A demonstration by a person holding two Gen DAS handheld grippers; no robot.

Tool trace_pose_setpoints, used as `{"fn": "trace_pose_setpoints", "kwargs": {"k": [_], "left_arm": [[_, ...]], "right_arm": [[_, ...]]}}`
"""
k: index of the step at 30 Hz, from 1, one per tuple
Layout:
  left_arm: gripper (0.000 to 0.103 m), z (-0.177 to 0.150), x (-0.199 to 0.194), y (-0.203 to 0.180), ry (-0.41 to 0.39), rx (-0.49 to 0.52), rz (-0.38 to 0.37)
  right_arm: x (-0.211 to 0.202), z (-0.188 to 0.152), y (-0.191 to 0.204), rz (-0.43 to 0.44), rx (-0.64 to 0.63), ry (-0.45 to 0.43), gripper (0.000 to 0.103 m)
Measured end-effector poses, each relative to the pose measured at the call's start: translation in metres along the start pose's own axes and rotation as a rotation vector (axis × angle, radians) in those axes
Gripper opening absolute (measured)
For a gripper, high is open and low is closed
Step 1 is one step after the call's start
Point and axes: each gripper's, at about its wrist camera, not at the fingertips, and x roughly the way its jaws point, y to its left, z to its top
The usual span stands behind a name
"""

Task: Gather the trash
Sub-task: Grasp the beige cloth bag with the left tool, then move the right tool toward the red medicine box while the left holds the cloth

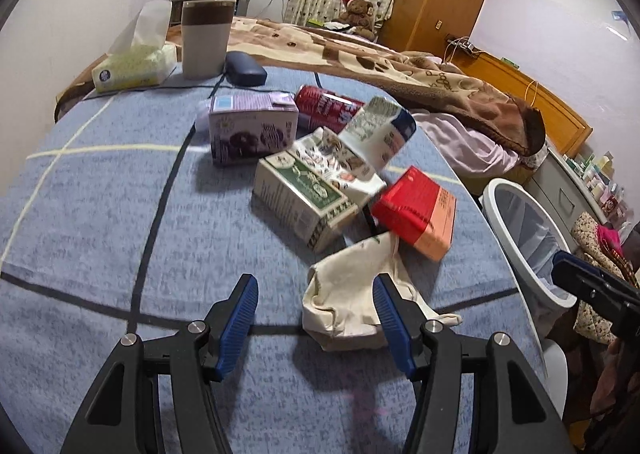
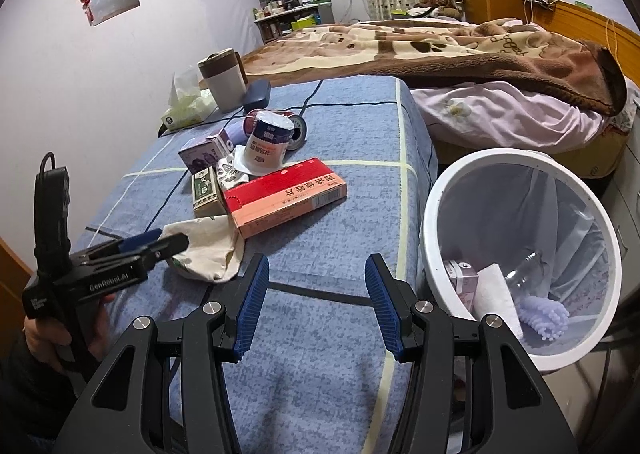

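Note:
A pile of trash lies on the blue checked tablecloth (image 1: pixel 100 214): a crumpled cream bag (image 1: pixel 348 294), a red and pink box (image 1: pixel 416 210), a green and white carton (image 1: pixel 304 194), a purple carton (image 1: pixel 252 130), a red can (image 1: pixel 324 106) and a white cup (image 1: pixel 380 130). My left gripper (image 1: pixel 316 290) is open and empty, its right finger over the cream bag. My right gripper (image 2: pixel 316 274) is open and empty above the cloth, between the cream bag (image 2: pixel 204 250) and the white bin (image 2: pixel 520 254). The red box (image 2: pixel 284 194) lies ahead of it.
The bin holds a small carton (image 2: pixel 464 282), a clear bottle and other bits. A tissue pack (image 1: pixel 132 66), a grey cup (image 1: pixel 206 38) and a dark case (image 1: pixel 244 68) stand at the table's far end. A bed with a brown blanket (image 2: pixel 460 50) lies beyond.

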Motion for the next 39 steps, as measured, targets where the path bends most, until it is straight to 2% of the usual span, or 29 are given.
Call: {"fn": "trace_pose_setpoints", "kwargs": {"k": [11, 13, 14, 15, 18, 24, 31, 32, 33, 34, 39], "left_arm": [[0.059, -0.013, 0.002, -0.011, 0.033, 0.019, -0.042], [0.05, -0.014, 0.001, -0.012, 0.028, 0.017, -0.047], [0.037, -0.015, 0.0, -0.012, 0.03, 0.02, -0.051], [0.031, -0.016, -0.001, -0.013, 0.026, 0.026, -0.039], [0.025, -0.014, -0.006, -0.01, 0.012, 0.015, -0.055], [0.021, -0.011, -0.026, -0.003, -0.054, -0.003, -0.013], [0.021, 0.003, -0.043, 0.026, -0.131, -0.075, 0.068], [0.021, 0.004, -0.045, 0.032, -0.142, -0.089, 0.079], [0.021, 0.006, -0.046, 0.037, -0.148, -0.098, 0.086], [0.021, 0.007, -0.047, 0.042, -0.155, -0.107, 0.092], [0.021, 0.01, -0.044, 0.057, -0.156, -0.124, 0.105]], "right_arm": [[-0.005, -0.003, 0.002, 0.0, -0.003, -0.008, 0.052], [-0.004, -0.003, 0.002, -0.001, -0.004, -0.007, 0.052], [-0.004, -0.003, 0.002, -0.001, -0.003, -0.007, 0.052], [-0.004, -0.003, 0.002, 0.0, -0.003, -0.006, 0.052], [-0.004, -0.003, 0.004, 0.0, -0.006, -0.005, 0.052], [0.005, 0.002, 0.01, 0.013, -0.021, 0.017, 0.052], [0.021, 0.01, 0.026, 0.006, -0.034, 0.018, 0.052], [0.026, 0.011, 0.028, 0.003, -0.031, 0.02, 0.054], [0.031, 0.013, 0.03, -0.002, -0.028, 0.022, 0.065], [0.035, 0.014, 0.033, -0.011, -0.028, 0.02, 0.071], [0.06, 0.018, 0.057, -0.08, -0.087, 0.022, 0.072]]}}
